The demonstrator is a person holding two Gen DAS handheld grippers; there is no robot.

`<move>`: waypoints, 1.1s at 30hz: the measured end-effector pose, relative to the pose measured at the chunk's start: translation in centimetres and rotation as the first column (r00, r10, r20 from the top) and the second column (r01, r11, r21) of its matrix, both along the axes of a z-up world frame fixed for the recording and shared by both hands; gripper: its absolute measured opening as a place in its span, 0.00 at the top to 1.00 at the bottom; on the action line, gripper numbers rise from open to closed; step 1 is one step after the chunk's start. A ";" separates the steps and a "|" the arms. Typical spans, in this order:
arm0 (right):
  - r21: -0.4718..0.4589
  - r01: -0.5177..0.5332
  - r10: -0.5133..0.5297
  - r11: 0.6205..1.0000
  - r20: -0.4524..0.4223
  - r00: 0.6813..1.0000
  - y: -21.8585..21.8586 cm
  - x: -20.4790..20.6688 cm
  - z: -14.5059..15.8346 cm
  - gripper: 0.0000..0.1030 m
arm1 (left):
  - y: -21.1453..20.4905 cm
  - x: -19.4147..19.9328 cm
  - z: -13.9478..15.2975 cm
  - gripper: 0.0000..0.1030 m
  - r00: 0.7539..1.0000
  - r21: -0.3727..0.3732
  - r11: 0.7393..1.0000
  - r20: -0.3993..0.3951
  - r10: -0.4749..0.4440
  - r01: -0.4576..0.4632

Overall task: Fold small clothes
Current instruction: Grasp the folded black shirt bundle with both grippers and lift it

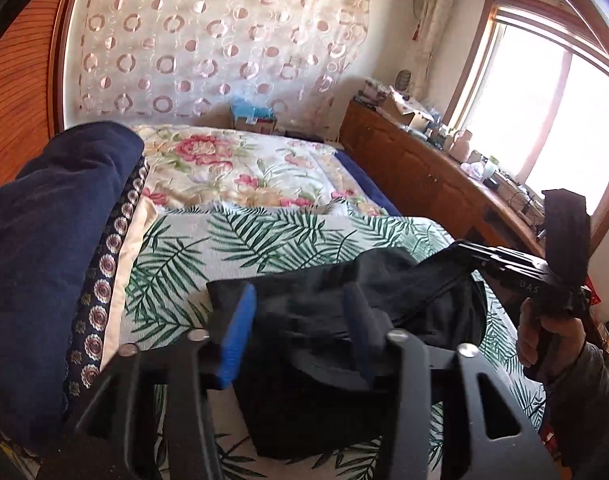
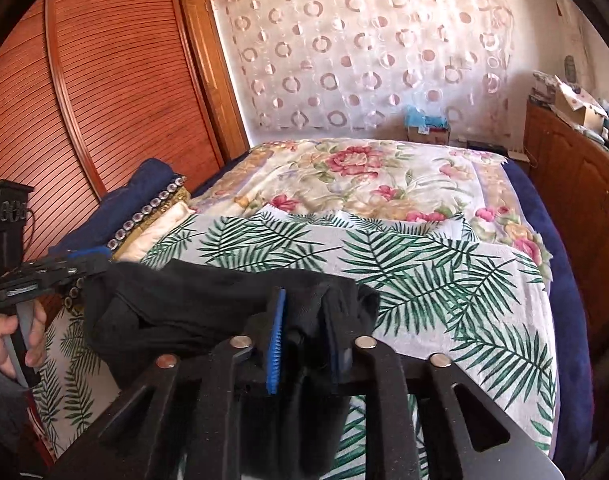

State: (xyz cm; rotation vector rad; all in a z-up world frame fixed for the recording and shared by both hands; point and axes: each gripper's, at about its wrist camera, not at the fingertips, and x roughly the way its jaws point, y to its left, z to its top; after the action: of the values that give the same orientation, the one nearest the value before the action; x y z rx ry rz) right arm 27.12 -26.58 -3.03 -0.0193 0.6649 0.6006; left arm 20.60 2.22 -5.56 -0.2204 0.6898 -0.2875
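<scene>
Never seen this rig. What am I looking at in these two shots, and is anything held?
There is no robot: a person holds a two-finger gripper in each hand, and a fisheye camera on each looks along its fingers. One picture is from the left gripper, the other from the right gripper. Each view also catches the opposite hand at its edge.

On the palm-leaf bedspread lies a black garment, with folded navy bedding beside it. The right gripper seems to pinch the garment. The left jaws stand apart over it.
</scene>
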 end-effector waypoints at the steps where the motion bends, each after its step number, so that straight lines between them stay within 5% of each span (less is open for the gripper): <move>1: -0.002 0.003 -0.003 1.000 0.002 1.000 0.0 -0.1 0.6 0.73 | 0.0 -0.2 0.2 0.36 1.000 0.006 1.000 0.006 -0.003 0.003; 4: -0.018 0.018 -0.017 1.000 0.037 0.999 -0.2 -0.8 1.5 0.60 | -0.3 -1.4 0.5 0.30 0.999 0.024 0.999 0.022 -0.024 0.024; 12: -0.059 -0.105 0.107 0.993 0.028 0.994 -0.4 -3.6 0.4 0.58 | -0.6 -3.4 -3.0 0.29 0.995 0.073 0.995 -0.080 -0.063 0.068; 19: -0.051 -0.158 0.156 0.986 -0.036 0.987 2.2 -0.5 -1.5 0.58 | -1.5 0.4 -3.7 0.29 0.994 0.094 0.993 -0.096 -0.057 0.066; 20: -0.046 -0.173 0.171 0.984 -0.050 0.984 2.5 0.2 -1.8 0.65 | -1.8 1.5 -3.7 0.29 0.994 0.117 0.991 -0.098 -0.055 0.066; 21: -0.047 -0.179 0.177 0.983 -0.047 0.983 2.9 0.7 -1.8 0.95 | -2.1 2.2 -3.7 0.29 0.994 0.139 0.988 -0.100 -0.053 0.066; 25: -0.047 -0.147 0.148 0.988 0.028 0.989 2.7 1.6 -1.3 0.97 | -2.1 5.0 -3.4 0.29 0.997 0.201 0.979 -0.081 0.010 0.006; 29: -0.107 0.098 -0.083 0.989 0.135 0.987 1.3 2.0 -0.4 0.97 | -0.8 5.5 -3.1 0.29 0.994 0.202 0.975 -0.049 0.100 -0.088; 33: -0.159 0.114 -0.099 0.981 0.101 0.990 1.5 3.1 -1.3 0.97 | 0.0 4.5 -2.8 0.29 0.994 0.168 0.981 -0.039 0.101 -0.094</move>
State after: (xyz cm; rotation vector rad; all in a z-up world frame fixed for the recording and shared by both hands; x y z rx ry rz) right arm 30.17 -25.07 -4.35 -0.1633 0.6199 0.4379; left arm 25.05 2.21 -8.32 -0.1021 0.7431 -0.1305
